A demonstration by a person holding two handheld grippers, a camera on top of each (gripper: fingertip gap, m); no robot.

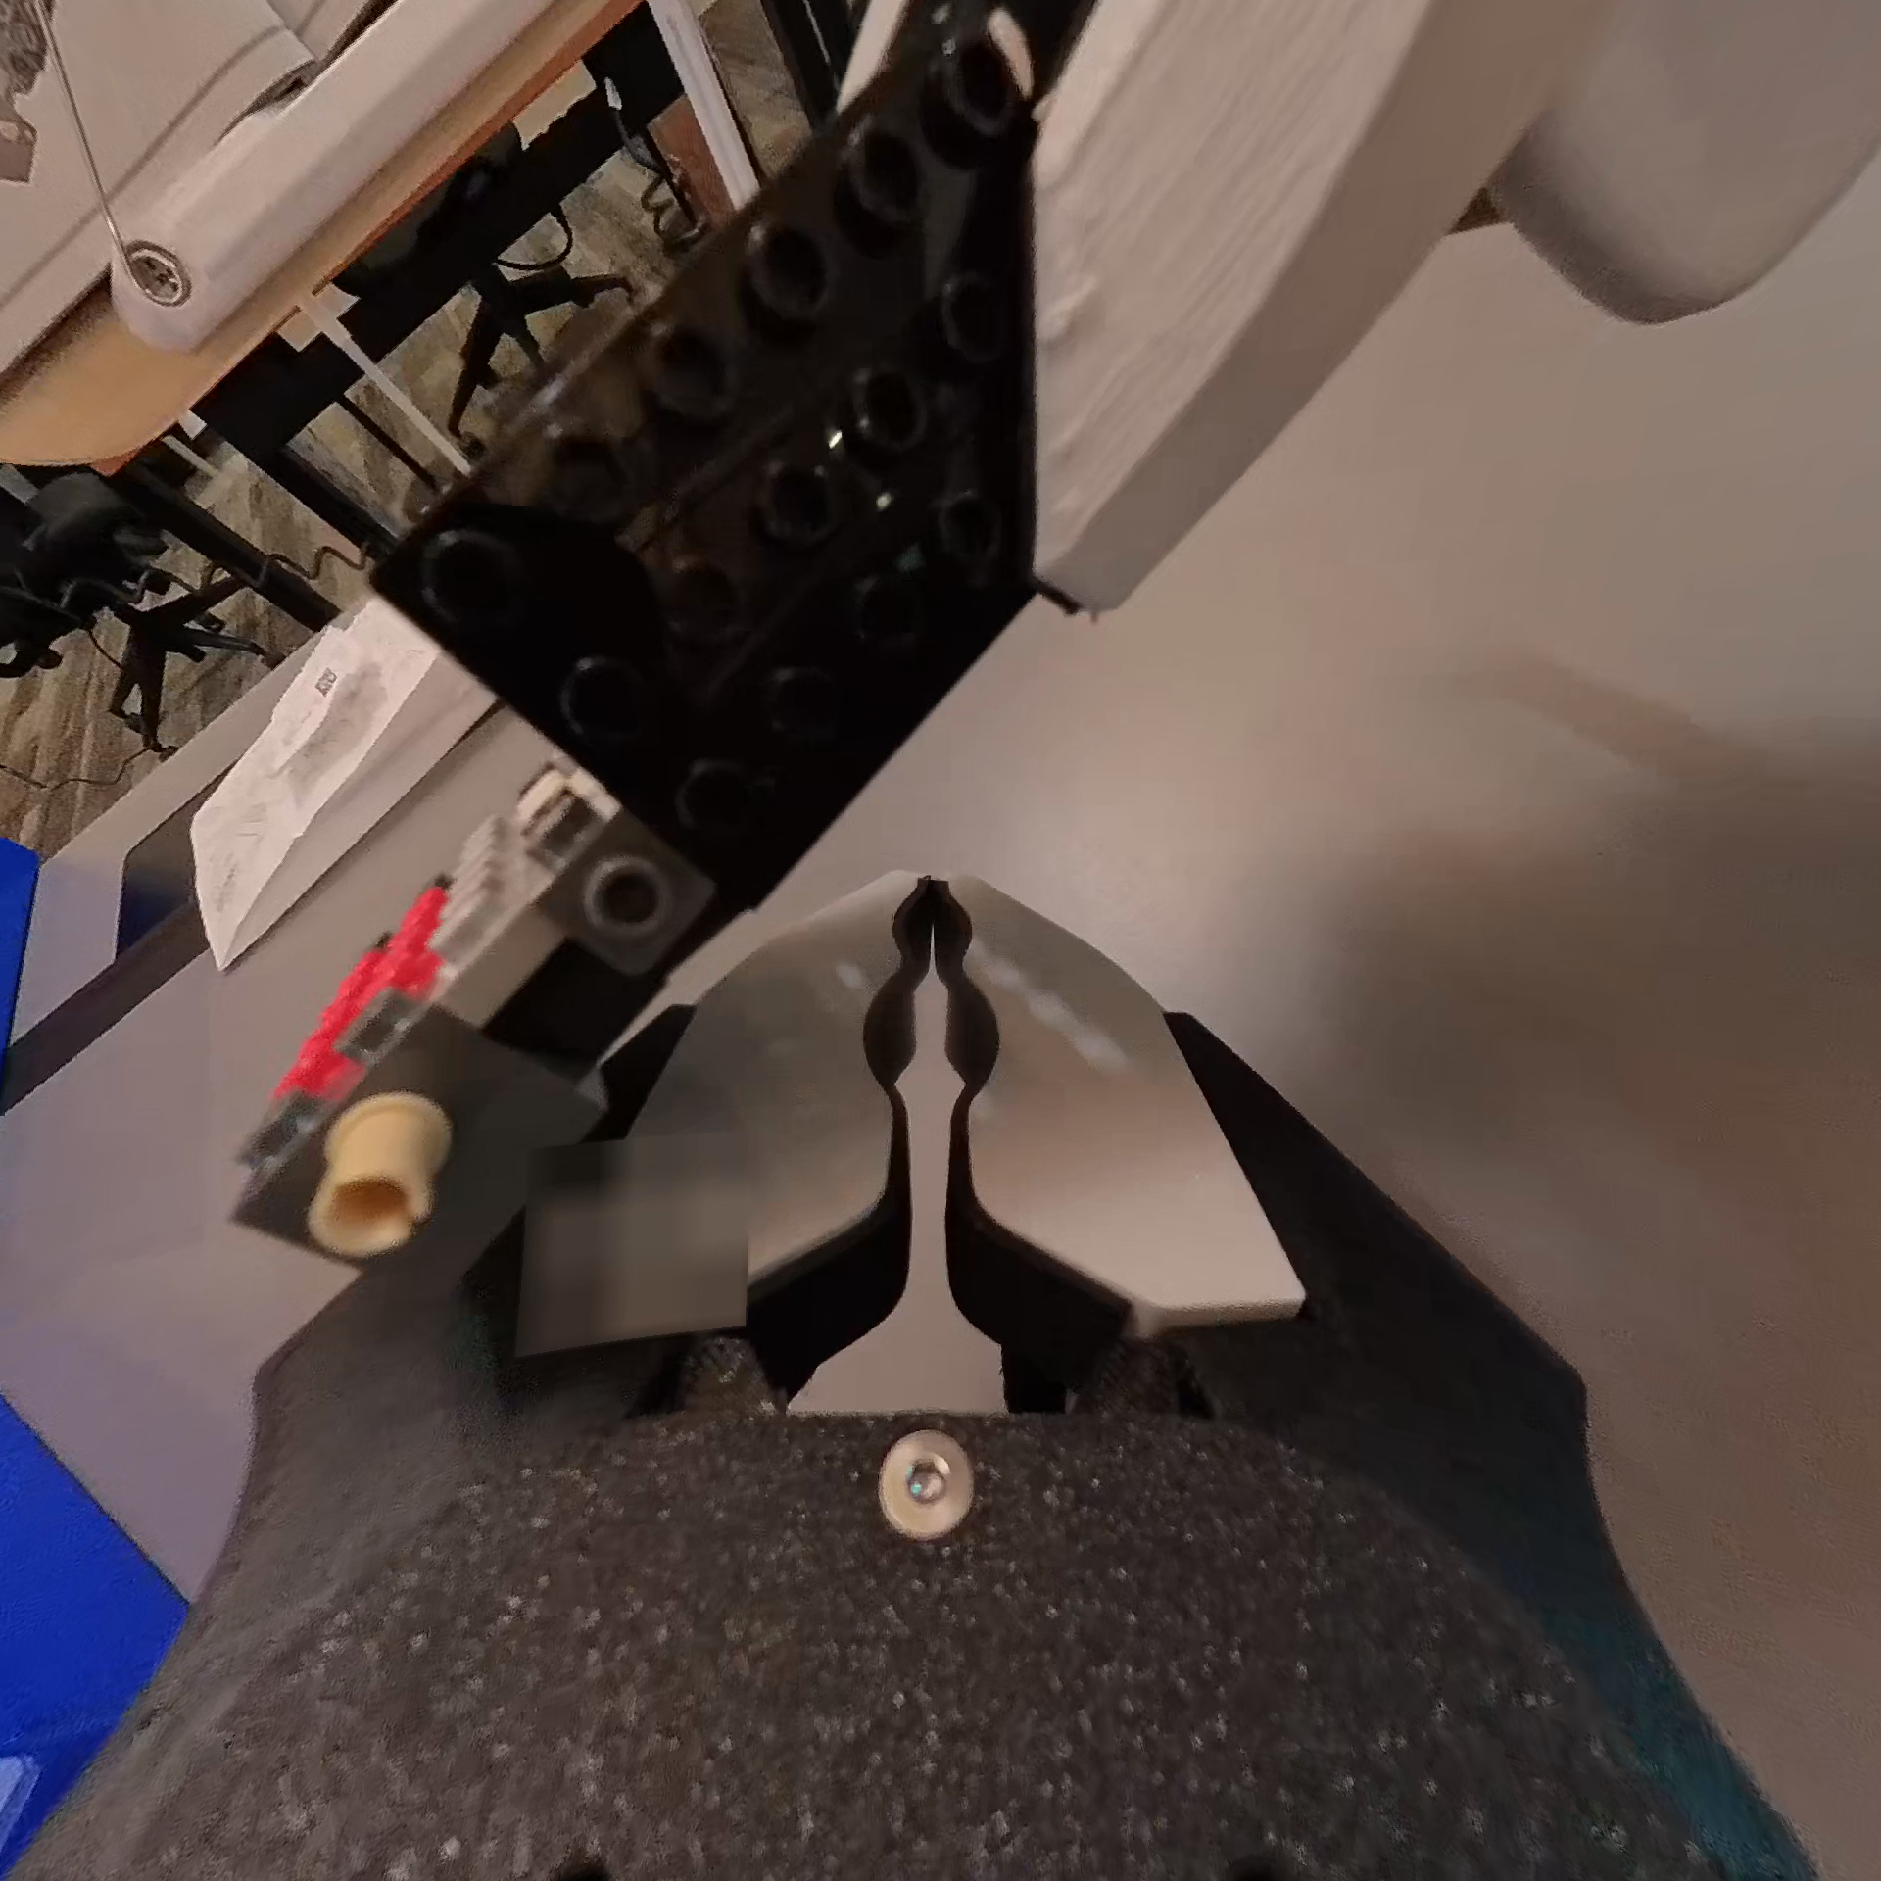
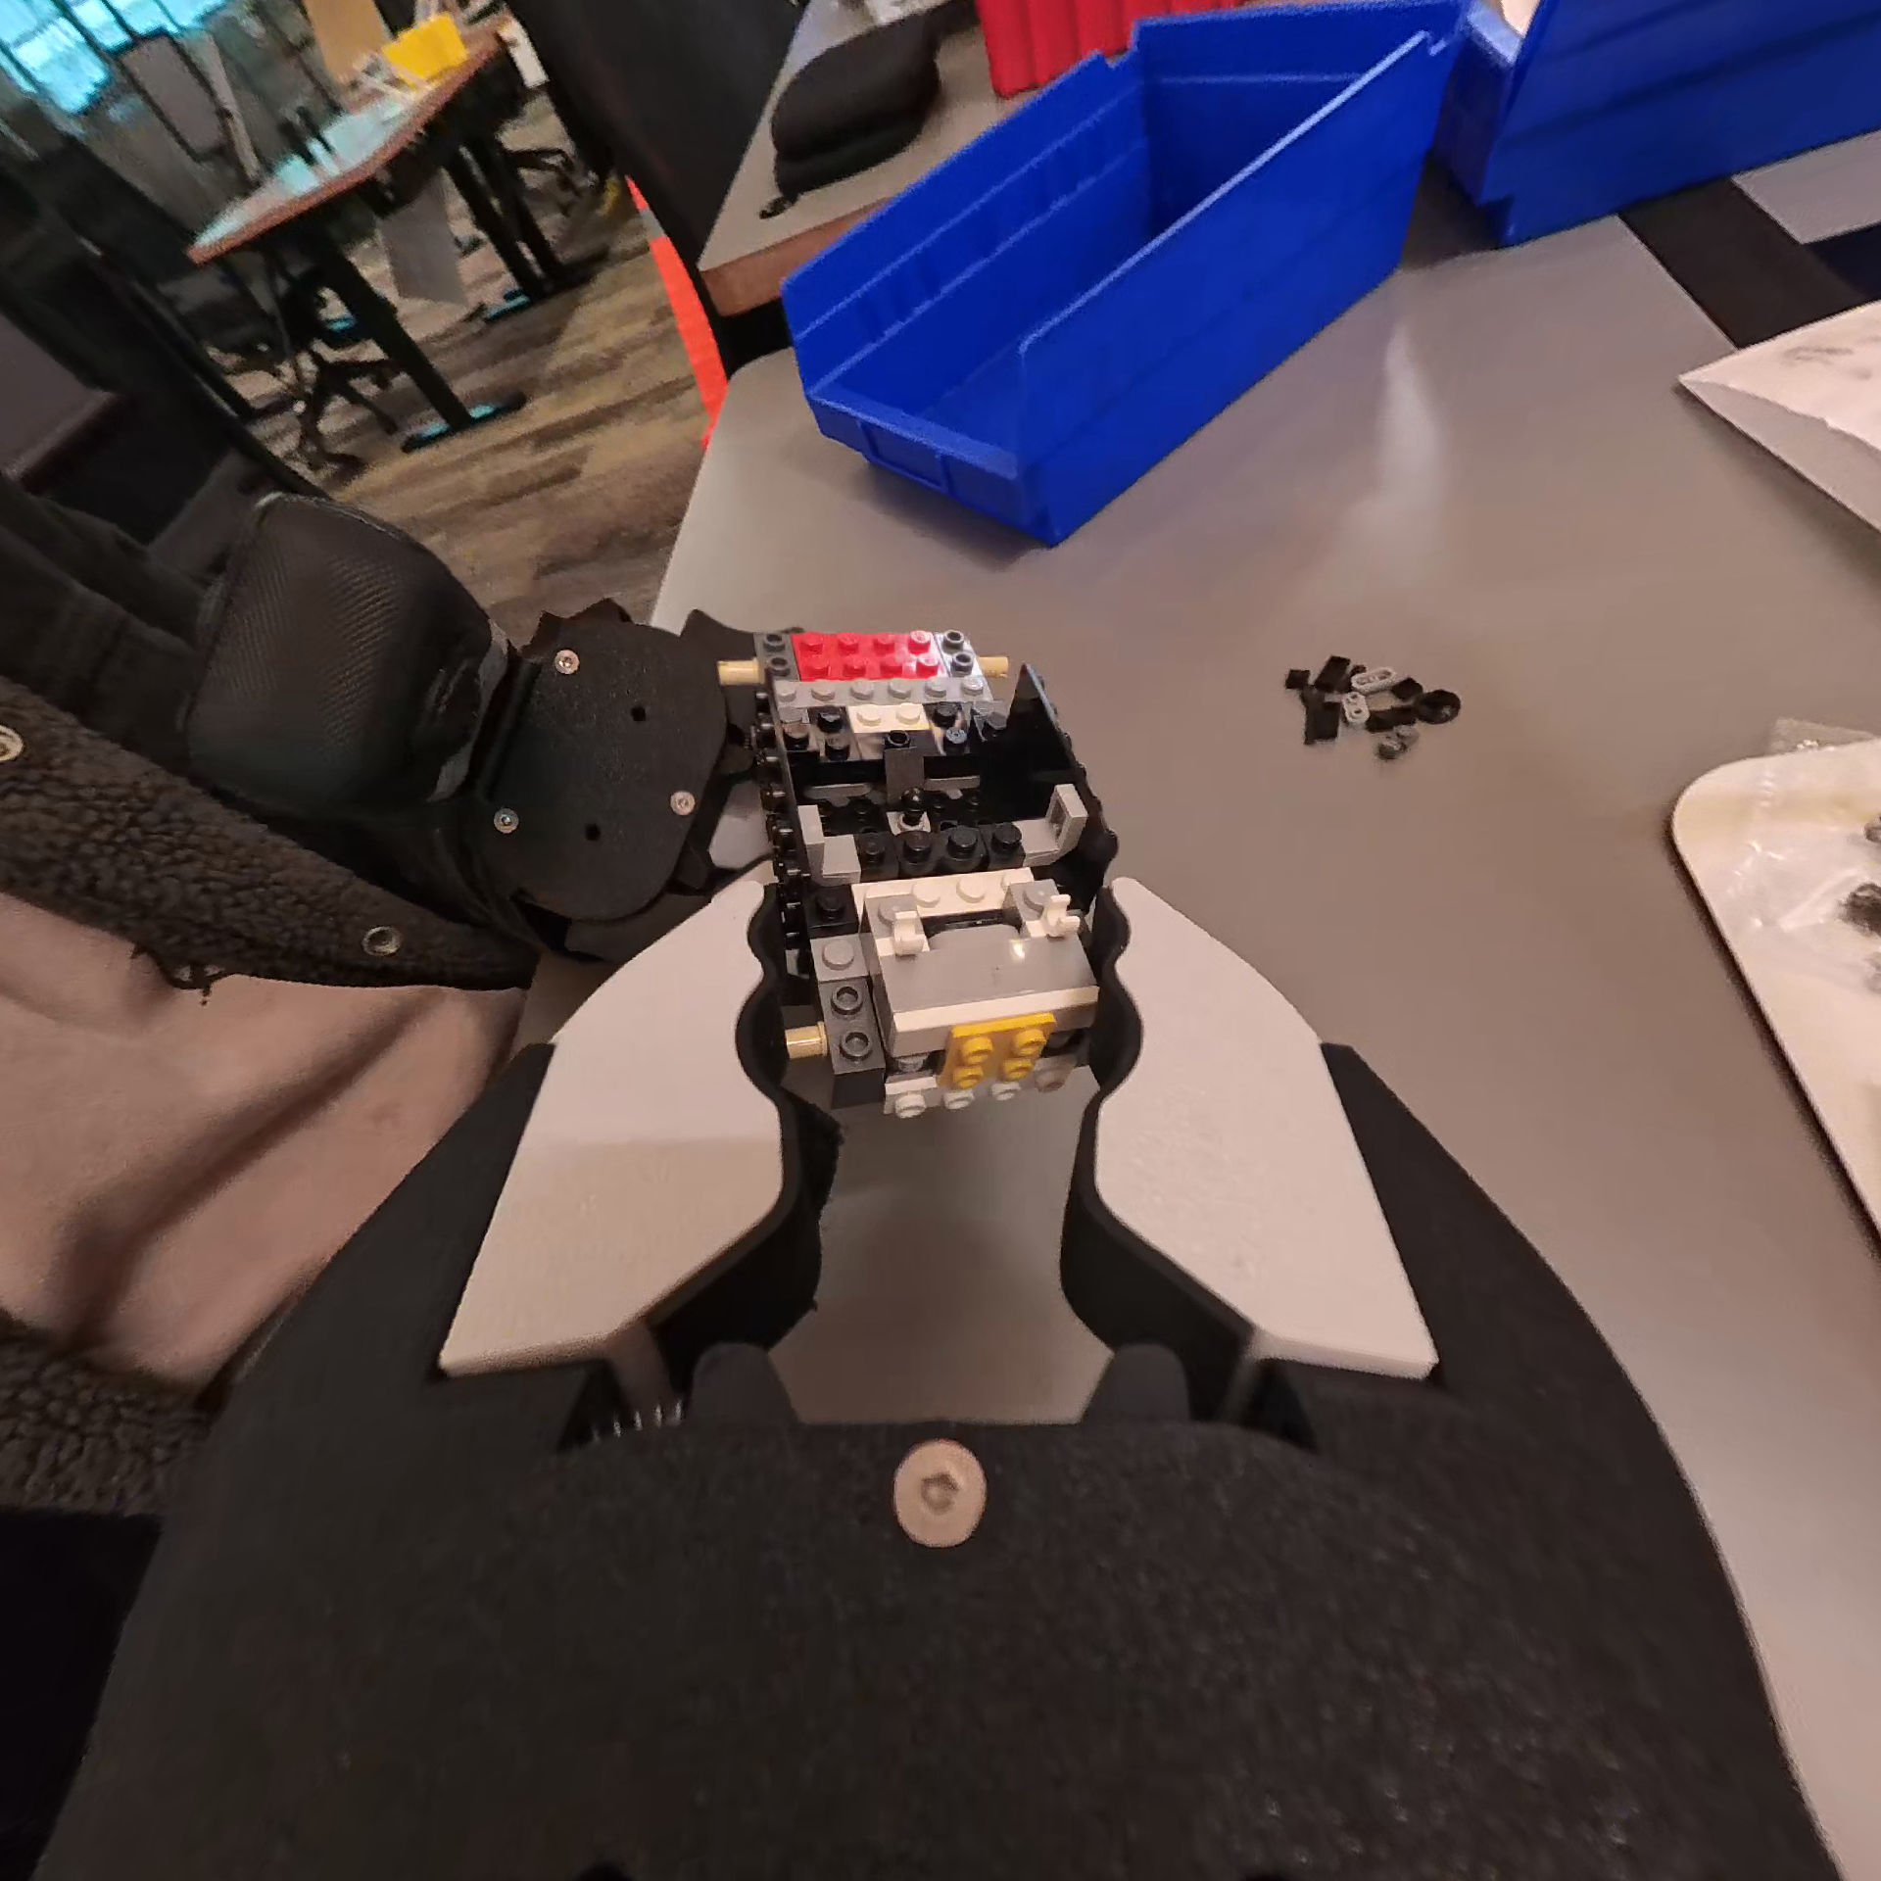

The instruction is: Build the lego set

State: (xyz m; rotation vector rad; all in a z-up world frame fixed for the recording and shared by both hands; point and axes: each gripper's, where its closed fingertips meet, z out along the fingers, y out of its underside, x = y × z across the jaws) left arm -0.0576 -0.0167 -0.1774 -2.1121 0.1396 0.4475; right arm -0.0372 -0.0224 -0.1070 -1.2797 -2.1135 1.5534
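My right gripper (image 2: 936, 916) is shut on the partly built lego model (image 2: 916, 814), a black, grey and white block with a red plate at its far end and a yellow plate near me. It holds the model above the grey table (image 2: 1425, 1171). My left gripper (image 1: 928, 896) is shut with its tips touching and nothing visible between them. It sits just below the model's black studded side (image 1: 774, 489). In the right wrist view the left gripper (image 2: 611, 774) is against the model's left side. A tan pin (image 1: 377, 1171) sticks out of the model.
A blue bin (image 2: 1120, 285) and a second blue bin (image 2: 1679, 102) stand at the back of the table. A pile of small dark lego parts (image 2: 1369, 702) lies to the right, near a white tray (image 2: 1791, 916) and an instruction sheet (image 2: 1812, 387). A person's sleeve (image 2: 204, 865) is at left.
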